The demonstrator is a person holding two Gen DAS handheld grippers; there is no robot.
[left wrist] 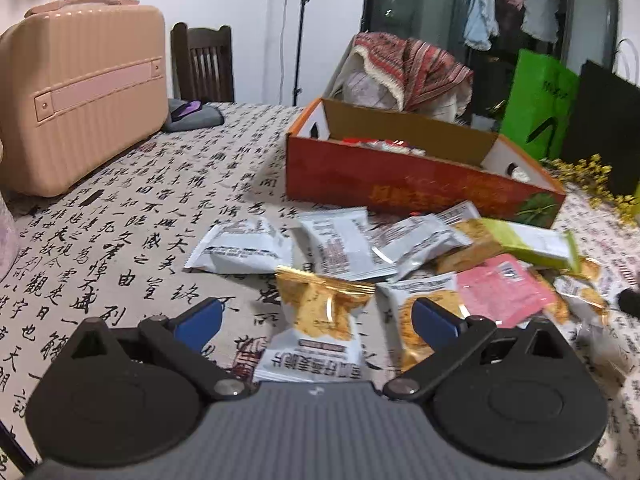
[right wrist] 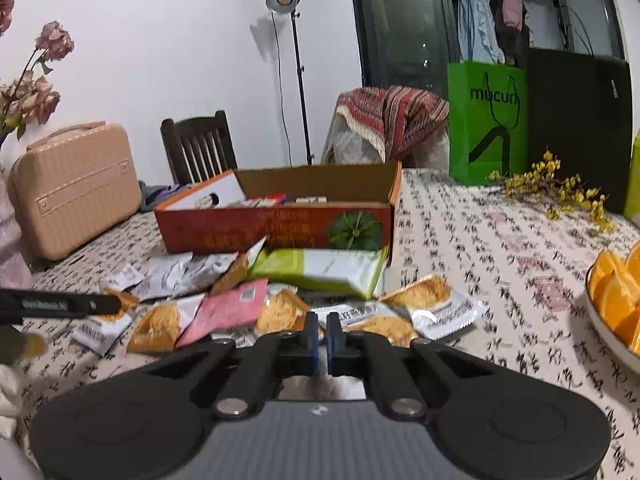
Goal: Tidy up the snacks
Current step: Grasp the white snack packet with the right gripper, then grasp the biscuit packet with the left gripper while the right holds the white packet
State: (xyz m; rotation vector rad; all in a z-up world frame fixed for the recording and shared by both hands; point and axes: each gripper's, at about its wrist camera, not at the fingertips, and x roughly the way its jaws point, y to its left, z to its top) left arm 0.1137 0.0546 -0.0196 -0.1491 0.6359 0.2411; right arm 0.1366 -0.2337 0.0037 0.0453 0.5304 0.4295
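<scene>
Several snack packets lie in a heap on the calligraphy-print tablecloth in front of an open orange cardboard box [left wrist: 400, 184] [right wrist: 272, 228] that holds a few packets. My left gripper [left wrist: 316, 320] is open, low over the table. A gold-and-white packet [left wrist: 320, 312] lies between its blue pads without touching them. My right gripper [right wrist: 322, 332] is shut, its pads pinched on the near edge of a white-and-gold packet [right wrist: 360, 316]. A long green-and-white packet [right wrist: 320, 268] and a pink packet [right wrist: 228, 308] lie just beyond. The left gripper's finger [right wrist: 60, 304] shows at the left edge.
A pink hard case [left wrist: 80, 96] stands at the table's left. A bowl of orange slices [right wrist: 616, 300] sits at the right edge, with yellow flower sprigs [right wrist: 560, 188] and a green paper bag [right wrist: 484, 120] behind. Chairs and a lamp stand are beyond the table.
</scene>
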